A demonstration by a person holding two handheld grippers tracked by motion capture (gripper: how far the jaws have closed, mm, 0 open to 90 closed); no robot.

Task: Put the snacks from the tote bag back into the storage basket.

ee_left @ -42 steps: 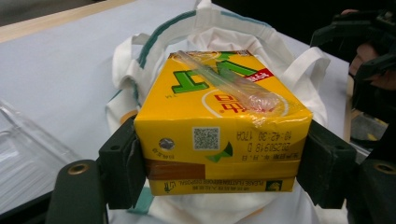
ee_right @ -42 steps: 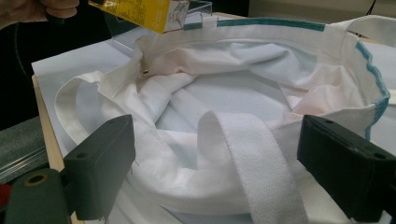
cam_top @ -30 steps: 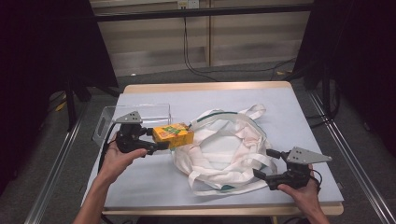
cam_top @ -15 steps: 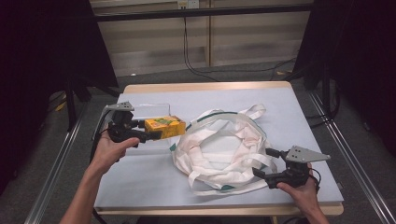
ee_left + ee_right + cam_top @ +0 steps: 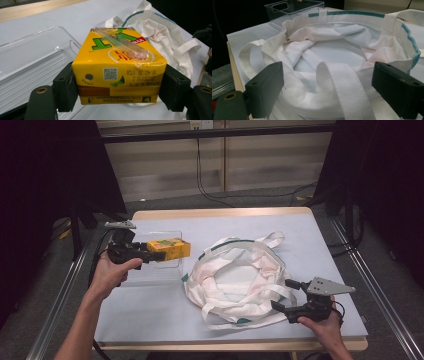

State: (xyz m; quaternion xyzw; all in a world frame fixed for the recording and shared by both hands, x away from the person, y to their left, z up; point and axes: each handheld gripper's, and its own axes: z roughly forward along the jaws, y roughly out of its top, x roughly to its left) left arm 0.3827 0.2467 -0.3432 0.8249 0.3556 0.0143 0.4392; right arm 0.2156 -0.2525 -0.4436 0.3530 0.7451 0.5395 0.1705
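The yellow cardboard drink carton (image 5: 171, 249) is clamped between the jaws of the left hand-held gripper (image 5: 157, 255), held above the clear plastic tray (image 5: 170, 272) at the left side of the pale blue worktop (image 5: 250, 222). The high view shows the carton lying on its side, well apart from the white cloth tote bag with green trim (image 5: 235, 282), which lies open near the middle of the worktop. The left gripper view shows what the high view cannot: the carton (image 5: 118, 67) carries a wrapped straw (image 5: 120, 45) stuck diagonally on its top face, and a QR code and a printed date on the face toward the camera, while both black pads (image 5: 65, 90) press flat on its narrow sides. The right hand-held gripper (image 5: 287, 296) rests at the bag's near edge. In the right gripper view its jaws stand wide apart either side of a white webbing handle (image 5: 347, 87) and the bag's rim (image 5: 362, 13), gripping nothing, and the bag's inside lies open beyond them.
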